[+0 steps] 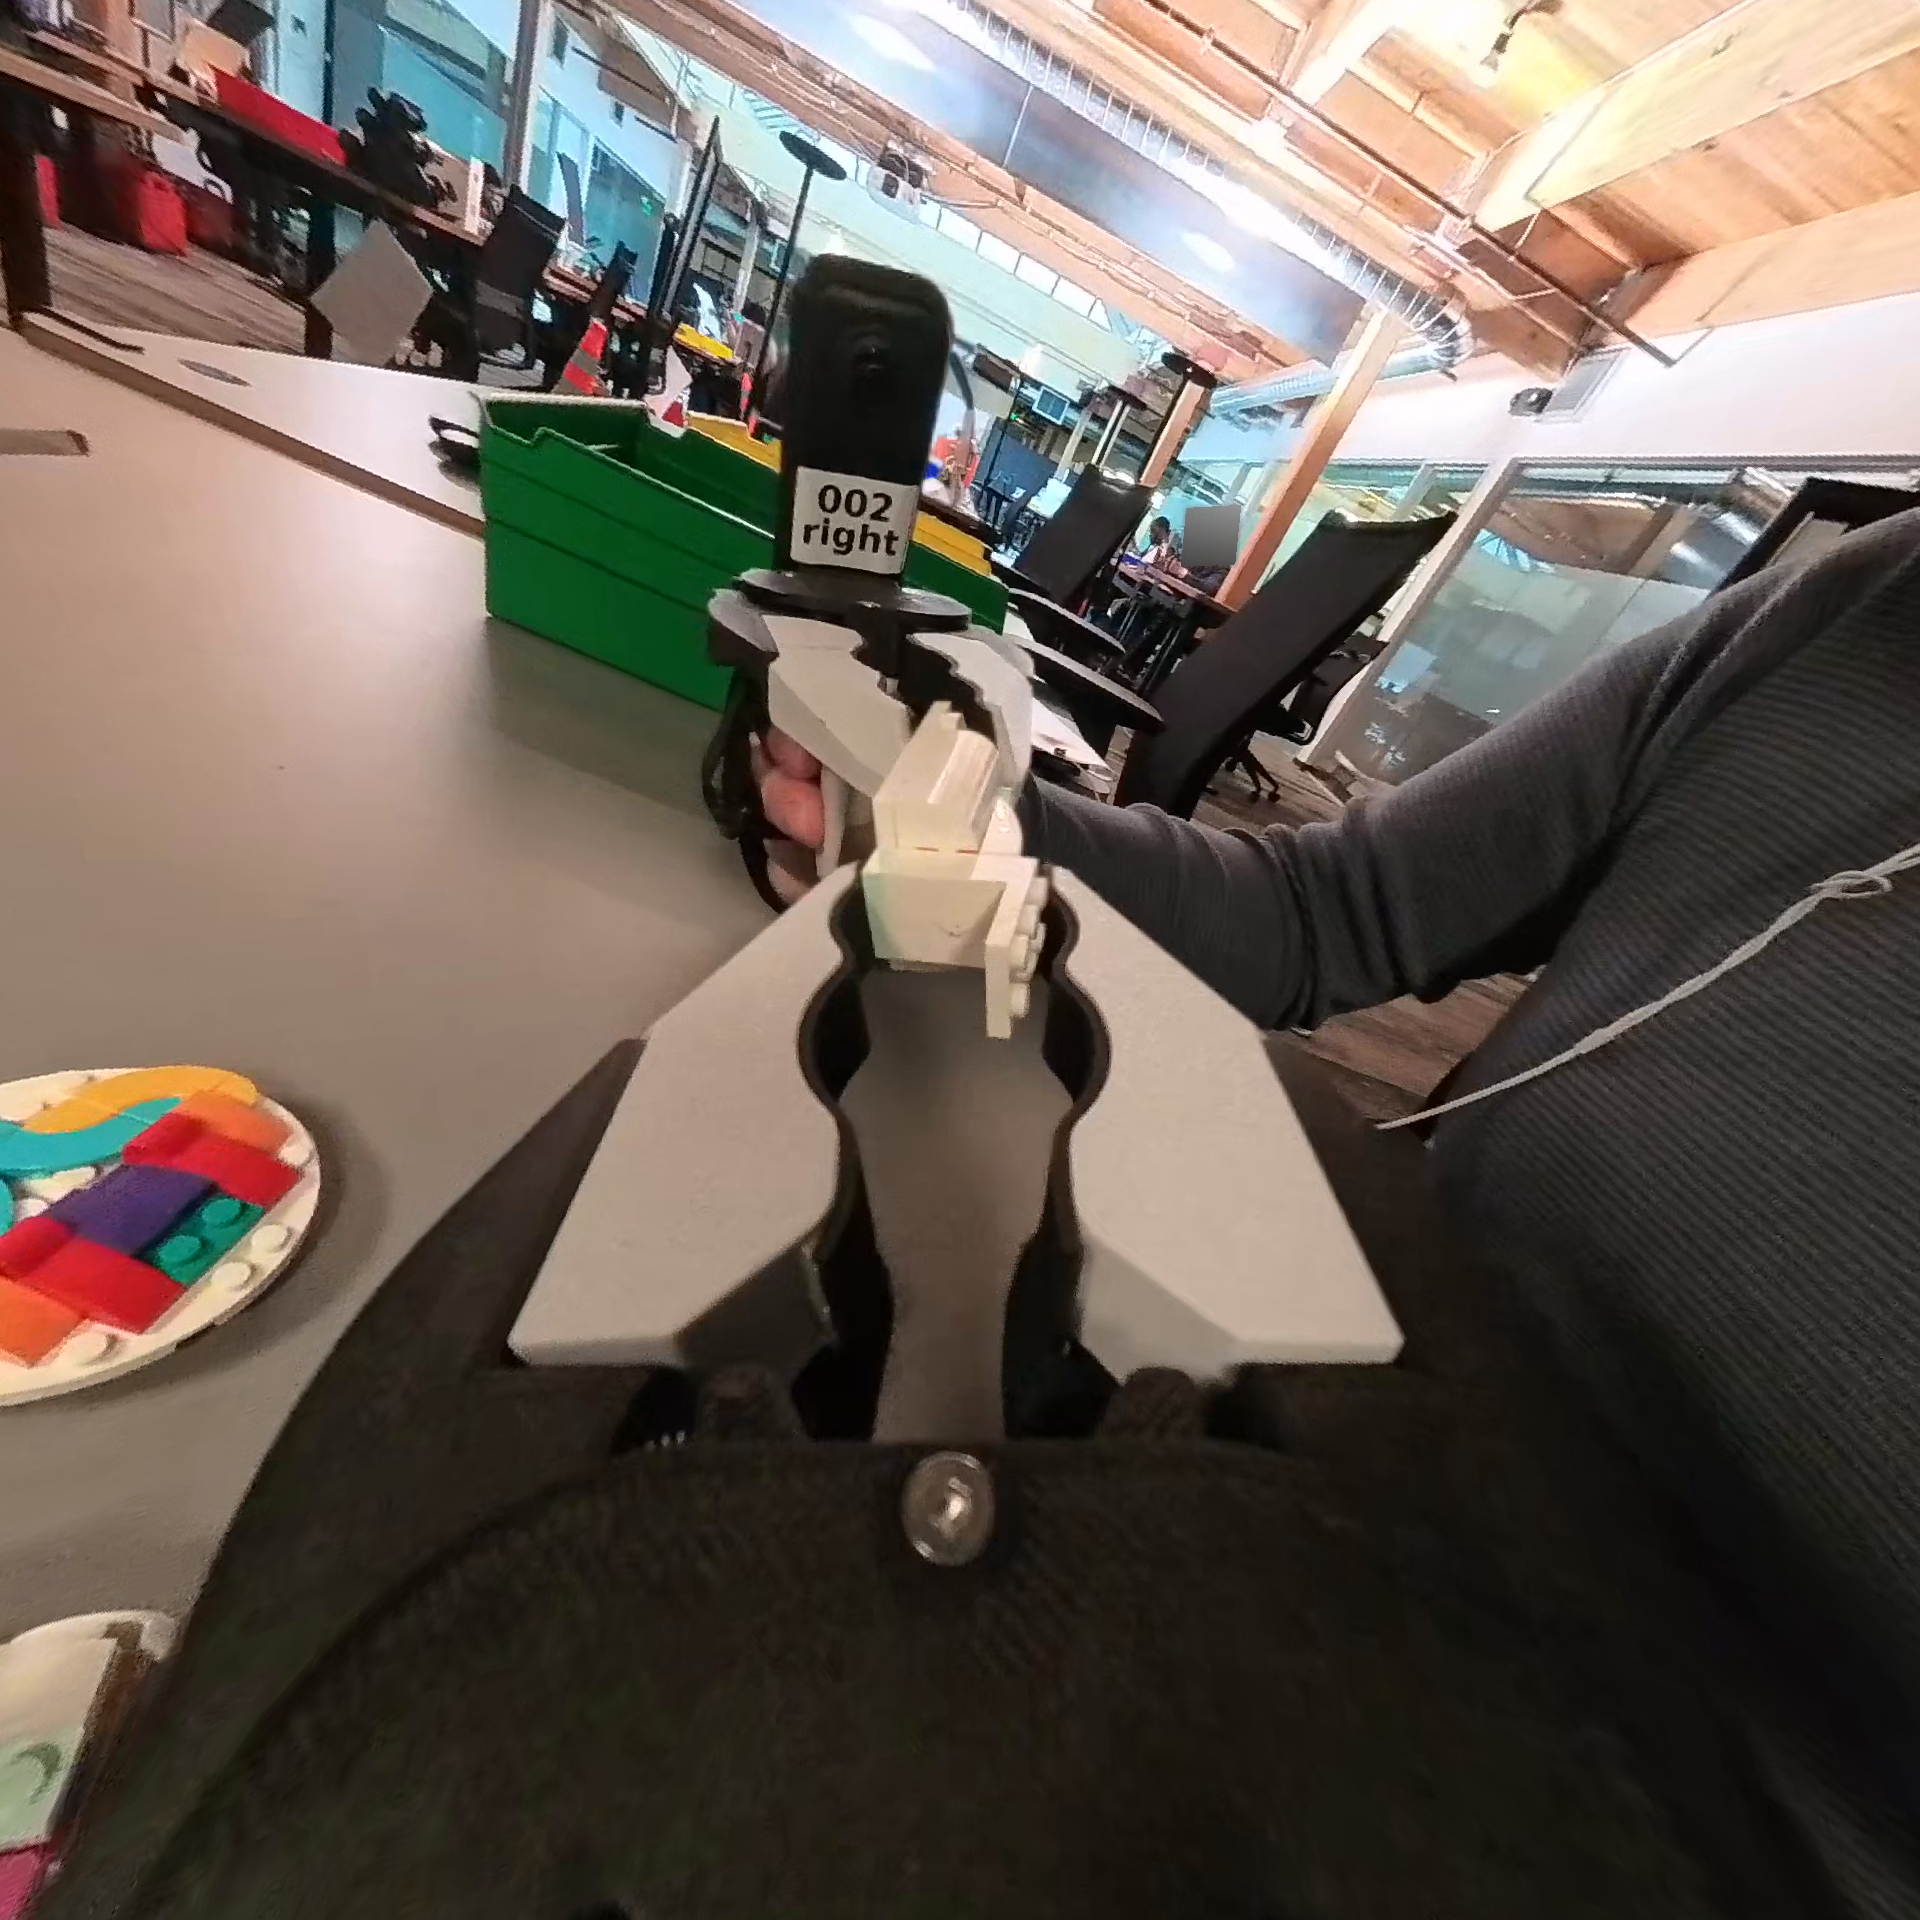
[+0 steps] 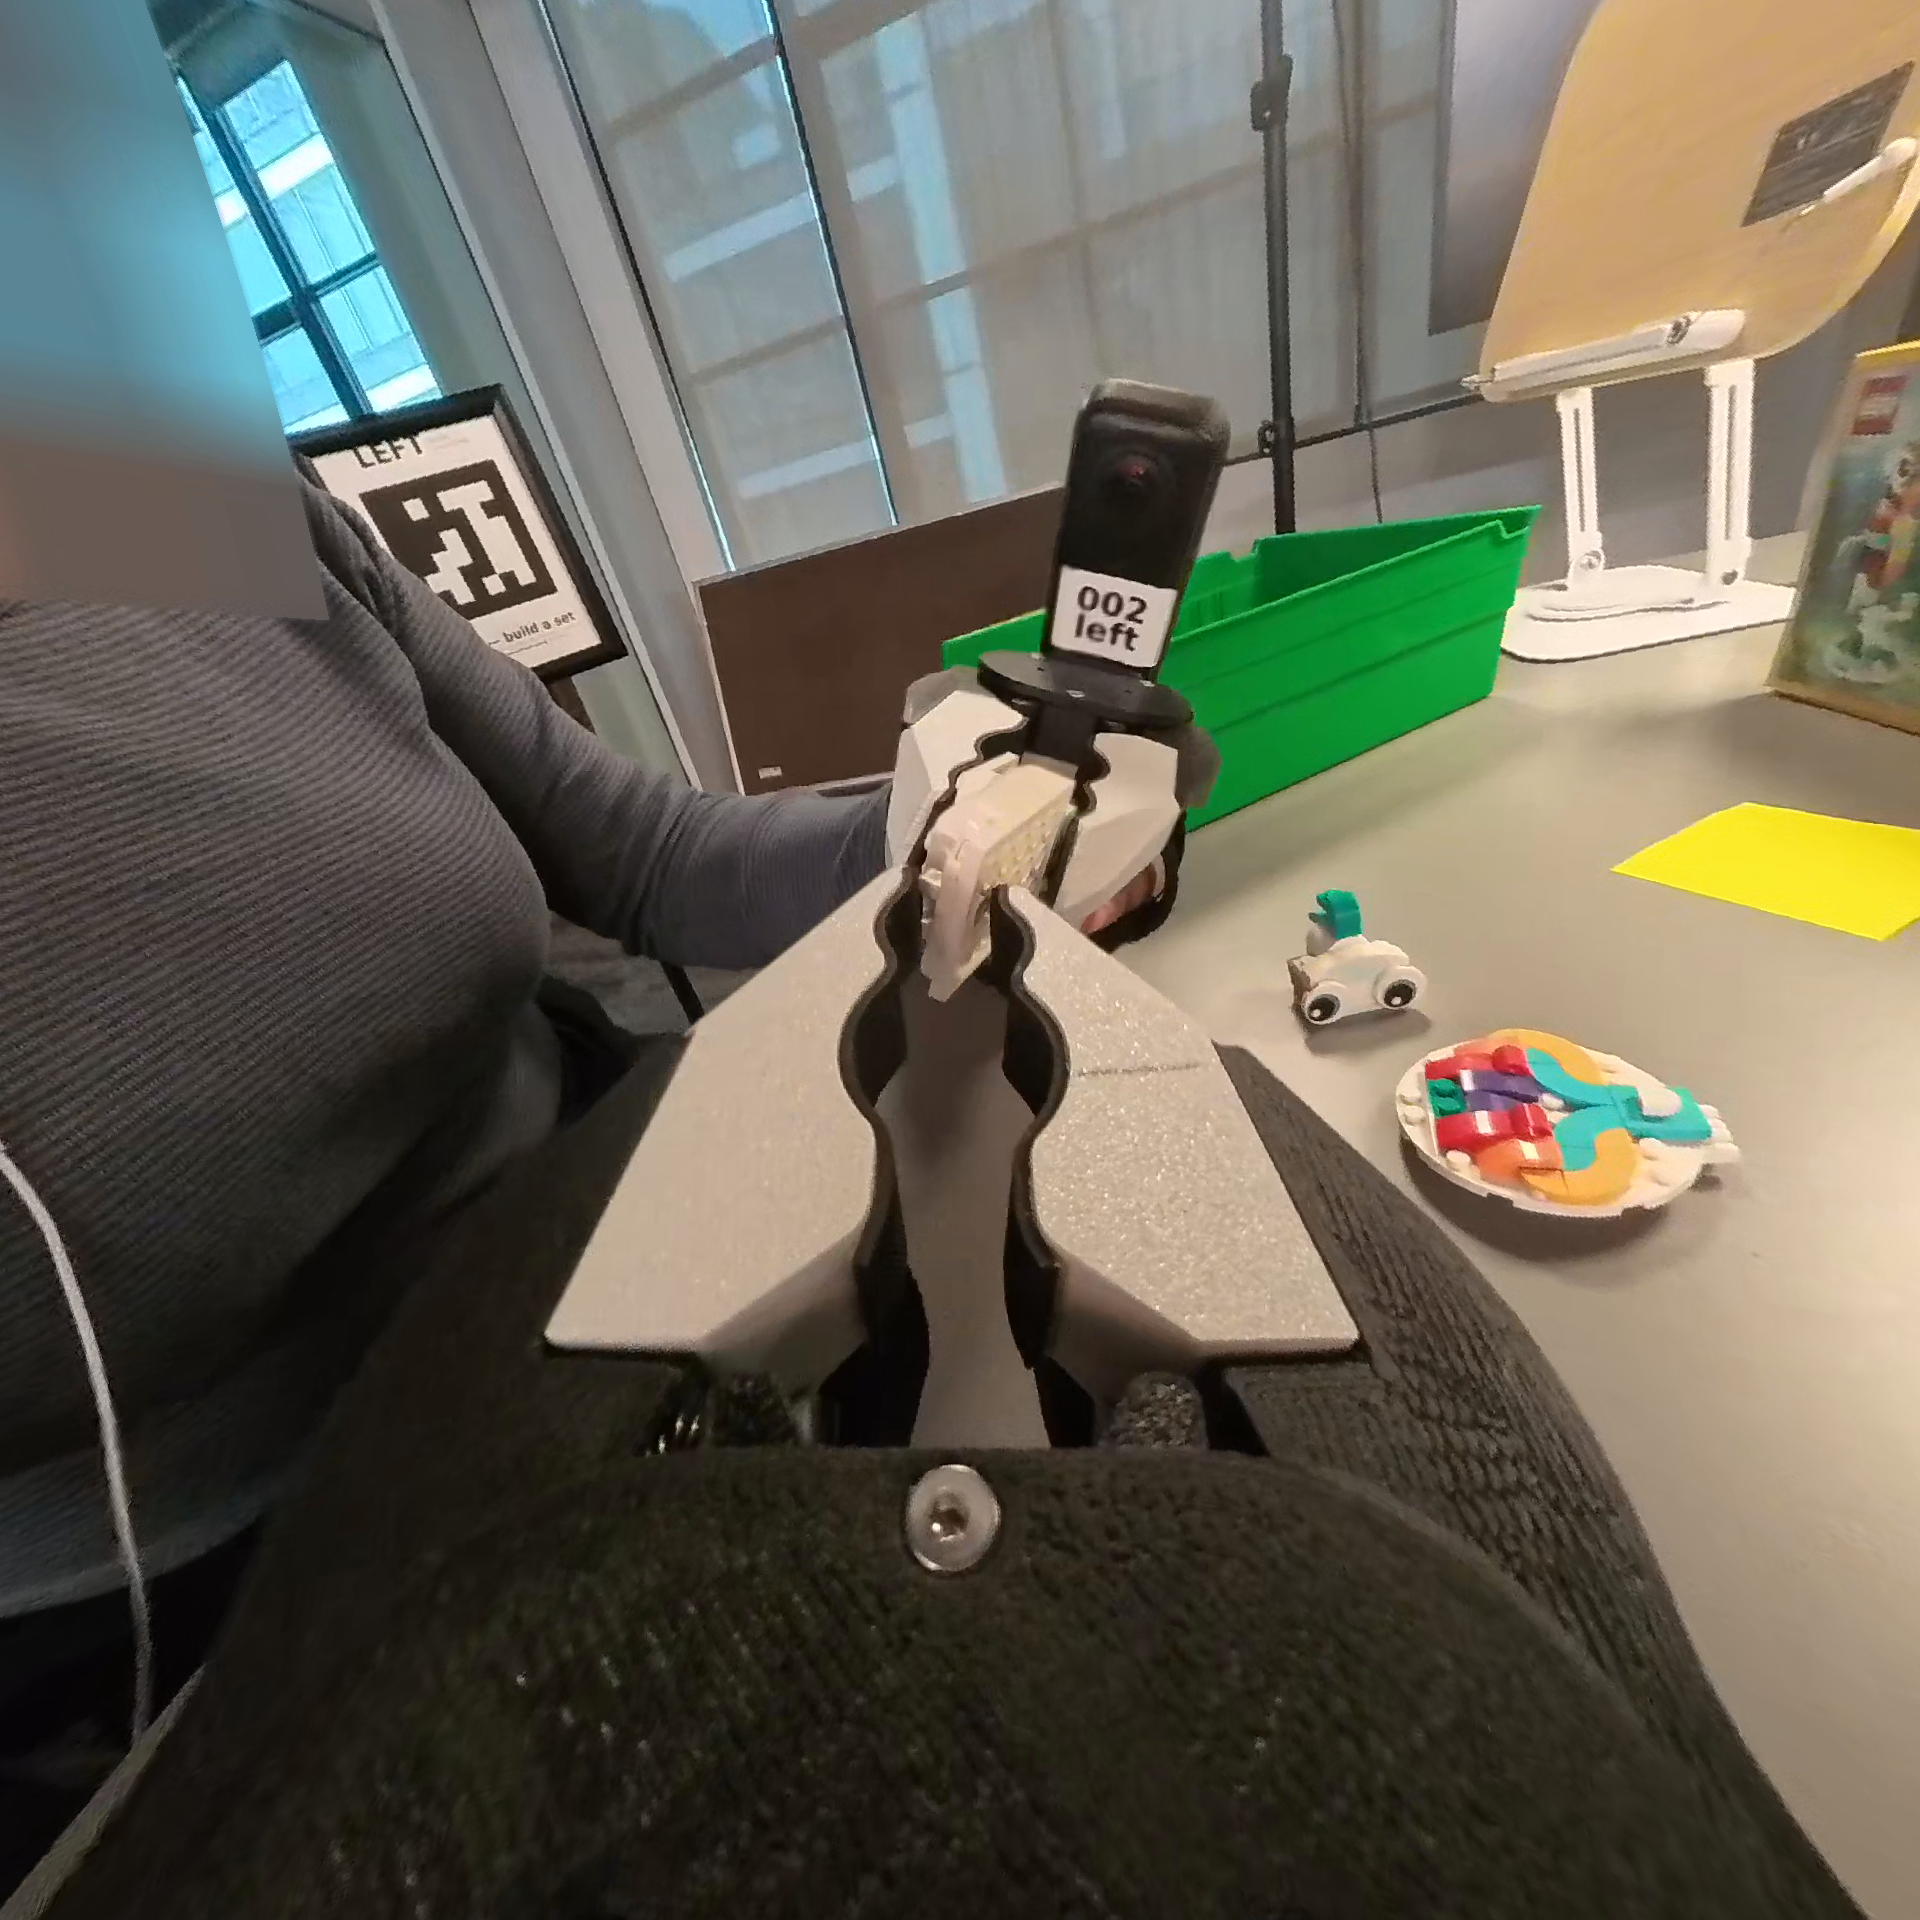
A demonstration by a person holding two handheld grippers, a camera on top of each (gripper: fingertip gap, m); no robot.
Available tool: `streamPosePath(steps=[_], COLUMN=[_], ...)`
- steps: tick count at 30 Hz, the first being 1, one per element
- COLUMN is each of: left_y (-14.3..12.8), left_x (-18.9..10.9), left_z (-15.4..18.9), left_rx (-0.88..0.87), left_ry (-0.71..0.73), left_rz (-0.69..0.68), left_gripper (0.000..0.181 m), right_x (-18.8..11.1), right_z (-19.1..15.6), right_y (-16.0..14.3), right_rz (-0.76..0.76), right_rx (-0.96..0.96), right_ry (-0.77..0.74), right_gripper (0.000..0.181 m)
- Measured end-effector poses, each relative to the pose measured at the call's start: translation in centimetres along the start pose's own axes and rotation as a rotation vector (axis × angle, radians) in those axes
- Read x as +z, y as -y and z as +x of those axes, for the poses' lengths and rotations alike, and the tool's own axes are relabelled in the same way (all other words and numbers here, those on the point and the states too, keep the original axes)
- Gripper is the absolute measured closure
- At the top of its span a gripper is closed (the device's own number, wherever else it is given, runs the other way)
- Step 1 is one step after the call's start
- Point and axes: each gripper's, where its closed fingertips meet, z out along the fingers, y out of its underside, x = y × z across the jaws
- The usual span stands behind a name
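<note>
Gripping one white brick assembly from both ends, above the bench's near edge: left gripper clamping one end, right gripper pinching the other, tips facing each other. Lying on the bench toward its middle: round plate of coloured bricks, small white toy car, yellow sheet. Standing toward the far edge: green bins.

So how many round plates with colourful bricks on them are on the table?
1. The round white plate covered in colourful bricks lies on the grey table, just past the small white wheeled brick toy. More may be hidden out of view.
</note>
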Motion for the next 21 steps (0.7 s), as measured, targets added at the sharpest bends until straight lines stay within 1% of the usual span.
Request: streamPosePath(steps=[5, 9, 11, 14, 15, 16, 17, 19, 20, 21], left_y=[-0.6, -0.5, -0.5, 0.0, 0.0, 0.1, 0.0, -0.6, -0.6, -0.6], left_x=[-0.2, -0.2, -0.4, -0.6, -0.6, -0.8, -0.9, -1.1, -0.9, -0.8], left_z=[0.3, 0.8, 0.4, -1.5, -2.2, -2.9, -3.9, -4.7, -4.7, -4.5], left_rx=[-0.059, -0.075, -0.081, -0.061, -0.081, -0.11, -0.138, -0.159, -0.147, -0.131], left_ry=[-0.058, -0.097, -0.088, 0.028, 0.062, 0.098, 0.148, 0.193, 0.195, 0.192], left_rz=[-0.03, -0.021, -0.015, 0.031, 0.034, 0.044, 0.05, 0.022, 0.02, 0.013], left_gripper=[0.151, 0.151, 0.151, 0.152, 0.152, 0.152, 0.152, 0.152, 0.152, 0.152], right_x=[0.2, 0.3, 0.4, 0.2, 0.0, -0.1, -0.4, -0.5, -0.4, -0.2], right_z=[-0.3, -0.7, -0.3, 1.6, 2.4, 3.2, 4.0, 4.8, 5.0, 5.1], right_y=[-0.5, -0.4, -0.6, -0.7, -0.7, -0.5, -0.5, -1.3, -1.7, -2.0], right_rz=[-0.023, -0.016, -0.028, -0.038, -0.038, -0.041, -0.069, -0.193, -0.239, -0.264], right_rx=[0.0, 0.014, 0.022, 0.026, 0.007, -0.042, -0.12, -0.301, -0.349, -0.358], right_ry=[0.025, 0.05, 0.022, -0.099, -0.158, -0.23, -0.315, -0.437, -0.474, -0.487], right_gripper=[0.171, 0.171, 0.171, 0.171, 0.17, 0.157, 0.138, 0.131, 0.13, 0.13])
